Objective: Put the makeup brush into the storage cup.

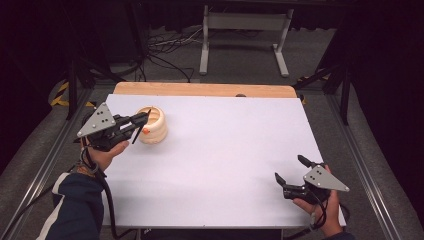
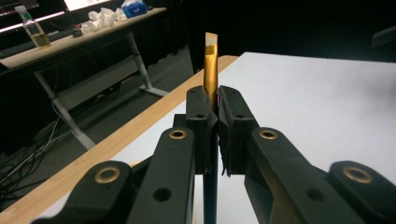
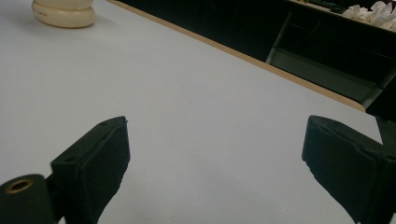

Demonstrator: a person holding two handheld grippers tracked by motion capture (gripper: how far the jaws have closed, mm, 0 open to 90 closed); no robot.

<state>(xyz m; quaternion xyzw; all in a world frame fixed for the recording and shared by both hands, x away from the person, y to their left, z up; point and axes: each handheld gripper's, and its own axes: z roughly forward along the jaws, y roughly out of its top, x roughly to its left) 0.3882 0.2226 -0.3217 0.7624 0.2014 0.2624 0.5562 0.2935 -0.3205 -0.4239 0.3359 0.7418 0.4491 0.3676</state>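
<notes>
A cream, ribbed round pot (image 1: pixel 156 131) stands on the white table (image 1: pixel 225 150) at the far left; its base also appears in the right gripper view (image 3: pixel 63 11). My left gripper (image 1: pixel 131 125) is just left of the pot, shut on a thin dark-handled brush (image 1: pixel 141 122) whose tip reaches over the pot's rim. In the left gripper view the jaws of my left gripper (image 2: pixel 212 100) pinch the brush (image 2: pixel 211 65), which has a gold ferrule and a pale tip standing up past them. My right gripper (image 1: pixel 288 167) rests near the front right corner, open (image 3: pixel 217 130) with nothing between its jaws.
A bare wooden strip (image 1: pixel 200 89) runs along the table's far edge. Beyond it are a white metal stand (image 1: pixel 245 35) and cables on the floor. A side desk with a bottle (image 2: pixel 35 32) and crumpled paper shows far off.
</notes>
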